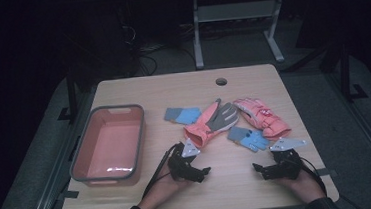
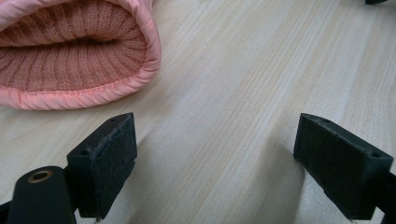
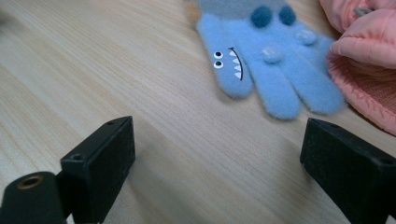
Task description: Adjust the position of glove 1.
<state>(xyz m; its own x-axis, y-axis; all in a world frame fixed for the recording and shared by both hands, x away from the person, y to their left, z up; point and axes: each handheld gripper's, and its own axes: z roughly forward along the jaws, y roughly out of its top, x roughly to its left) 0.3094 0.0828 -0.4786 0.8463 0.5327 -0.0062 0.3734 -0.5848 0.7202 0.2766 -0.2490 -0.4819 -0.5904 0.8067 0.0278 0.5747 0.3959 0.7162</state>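
Observation:
Two pink ski gloves and two small blue knit gloves lie mid-table. One pink glove shows a grey palm, and the other pink glove lies to its right. A blue glove lies to their left, and a second blue glove is nearer me. My left gripper rests low over the wood, open and holding nothing. In the left gripper view, the left gripper has the ribbed pink cuff just ahead of it. My right gripper is open too. In the right gripper view, the right gripper faces the blue monster-face glove and a pink cuff.
A salmon-pink plastic tub with a grey rim stands at the table's left side, nothing inside. A round cable hole sits near the far edge. A white table frame stands on the floor beyond.

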